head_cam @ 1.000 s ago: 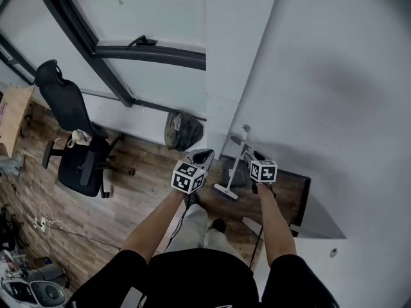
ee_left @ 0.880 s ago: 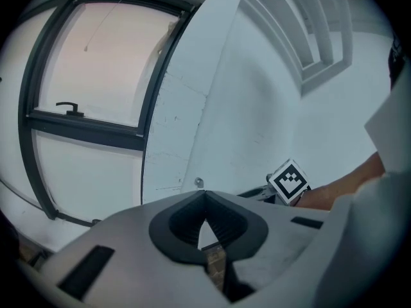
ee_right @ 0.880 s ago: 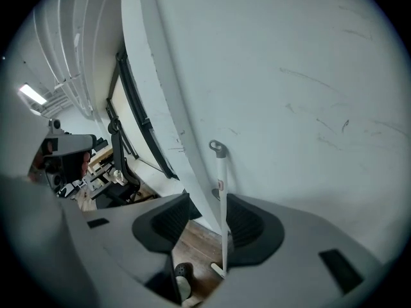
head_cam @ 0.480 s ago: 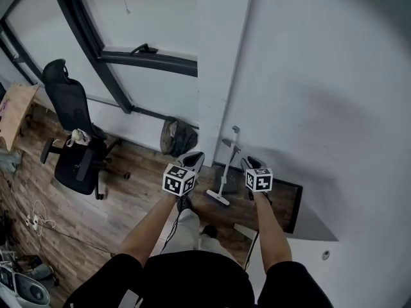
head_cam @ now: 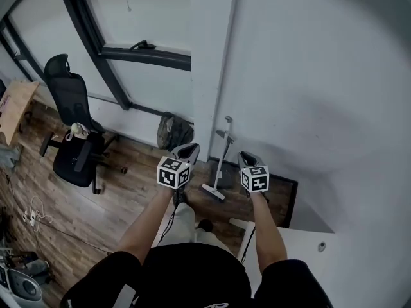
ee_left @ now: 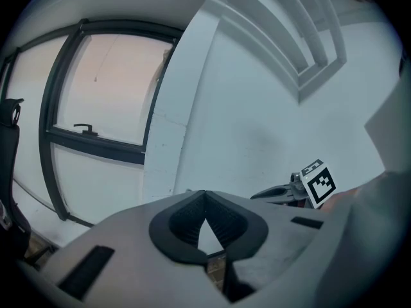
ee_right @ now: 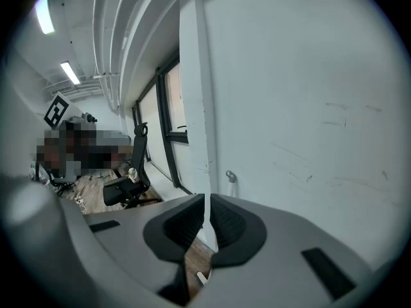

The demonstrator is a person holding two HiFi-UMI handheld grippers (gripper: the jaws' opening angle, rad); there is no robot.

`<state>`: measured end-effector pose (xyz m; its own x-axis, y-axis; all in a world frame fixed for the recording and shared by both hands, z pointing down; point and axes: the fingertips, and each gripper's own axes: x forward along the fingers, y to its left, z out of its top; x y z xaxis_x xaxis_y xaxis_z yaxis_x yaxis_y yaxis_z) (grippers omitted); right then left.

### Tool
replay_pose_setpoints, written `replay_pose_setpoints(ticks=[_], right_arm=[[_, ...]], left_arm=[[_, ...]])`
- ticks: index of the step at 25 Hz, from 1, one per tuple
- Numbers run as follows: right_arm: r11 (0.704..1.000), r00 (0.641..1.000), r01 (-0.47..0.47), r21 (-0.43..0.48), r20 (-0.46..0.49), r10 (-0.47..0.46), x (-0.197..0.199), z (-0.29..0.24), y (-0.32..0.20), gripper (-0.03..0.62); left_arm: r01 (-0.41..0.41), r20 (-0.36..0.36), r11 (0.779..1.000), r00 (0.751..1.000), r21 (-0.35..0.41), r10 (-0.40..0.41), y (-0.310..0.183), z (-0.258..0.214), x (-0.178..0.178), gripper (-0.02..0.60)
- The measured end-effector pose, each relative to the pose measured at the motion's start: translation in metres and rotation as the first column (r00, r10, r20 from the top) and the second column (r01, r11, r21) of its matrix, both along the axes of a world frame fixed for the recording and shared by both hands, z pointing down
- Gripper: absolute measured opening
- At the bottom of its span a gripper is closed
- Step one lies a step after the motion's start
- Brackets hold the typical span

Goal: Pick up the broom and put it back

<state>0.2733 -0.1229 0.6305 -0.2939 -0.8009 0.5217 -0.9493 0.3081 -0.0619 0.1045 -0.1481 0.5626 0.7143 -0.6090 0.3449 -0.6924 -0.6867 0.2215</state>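
Only the head view shows the whole broom (head_cam: 220,162) leaning on the wall (head_cam: 308,76). The left hand-held gripper (ee_left: 205,197) is closed and empty; the right hand-held gripper (ee_right: 207,201) is closing on nothing

Level: bright, even, cool-toned in all three views
Source: daylight through the window (ee_left: 103,88), blown out with a pink cast; ceiling strip lights (ee_right: 69,72) glare
Shadows: soft and faint on the white wall (head_cam: 308,76)
Distortion: strong fisheye bending, black vignette at gripper view corners
Focus: head view sharp
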Motion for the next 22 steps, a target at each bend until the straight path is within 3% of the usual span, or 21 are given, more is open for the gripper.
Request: replay_pose_setpoints(ticks=[22], right_arm=[[0.993, 0.994, -0.031, 0.114, 0.105, 0.019, -0.035, -0.080, 0.081, 0.025]], left_arm=[[0.034, -0.022, 0.998, 0.999, 0.056, -0.033, 0.076, -0.039, -0.017, 0.017]])
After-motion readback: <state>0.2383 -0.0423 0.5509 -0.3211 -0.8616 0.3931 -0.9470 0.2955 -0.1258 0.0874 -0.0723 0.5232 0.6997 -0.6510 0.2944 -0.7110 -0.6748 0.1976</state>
